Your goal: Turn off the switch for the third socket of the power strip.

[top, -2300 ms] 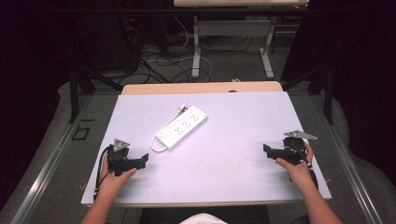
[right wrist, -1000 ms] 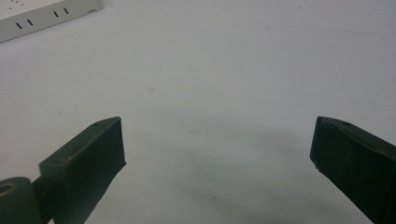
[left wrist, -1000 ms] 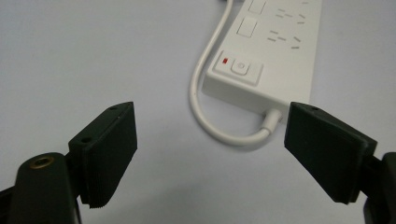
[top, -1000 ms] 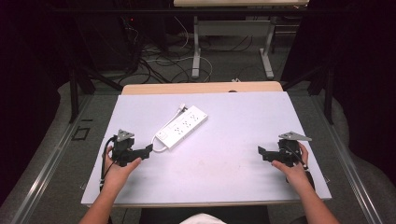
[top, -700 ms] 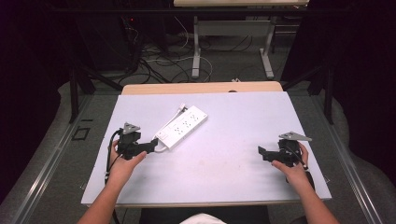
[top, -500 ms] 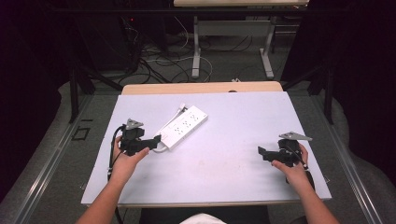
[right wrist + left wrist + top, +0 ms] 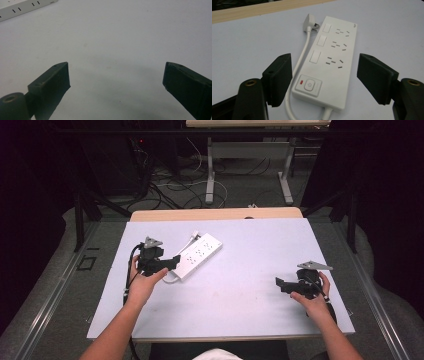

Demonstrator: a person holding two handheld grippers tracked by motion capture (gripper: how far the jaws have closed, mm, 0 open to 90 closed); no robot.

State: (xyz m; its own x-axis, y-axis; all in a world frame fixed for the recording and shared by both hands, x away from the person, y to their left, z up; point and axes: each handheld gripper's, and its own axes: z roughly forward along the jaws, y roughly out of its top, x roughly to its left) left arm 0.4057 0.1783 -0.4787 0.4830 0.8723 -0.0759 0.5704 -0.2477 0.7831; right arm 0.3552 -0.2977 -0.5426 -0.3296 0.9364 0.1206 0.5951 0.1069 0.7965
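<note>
High view: left gripper (image 7: 174, 260) has slid right to the power strip (image 7: 200, 255), jaws narrowing around its near end, not yet touching; right gripper (image 7: 280, 283) open, narrowing on nothing.

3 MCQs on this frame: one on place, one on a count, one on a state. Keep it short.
1. Where does the power strip lie on the table?
A. its left half
B. its right edge
C. the front rim

2. How many outlet groups does the strip carry?
A. one
B. three
C. five

3. How does the left gripper stand at the strip?
A. clamped on the plug
B. open, jaws either side of the switch end
C. shut beside it

Key: 1 A, the high view shows it left of centre. 2 B, the left gripper view shows three groups, each beside a white cover. 3 B, gaps show between both pads and the strip.
</note>
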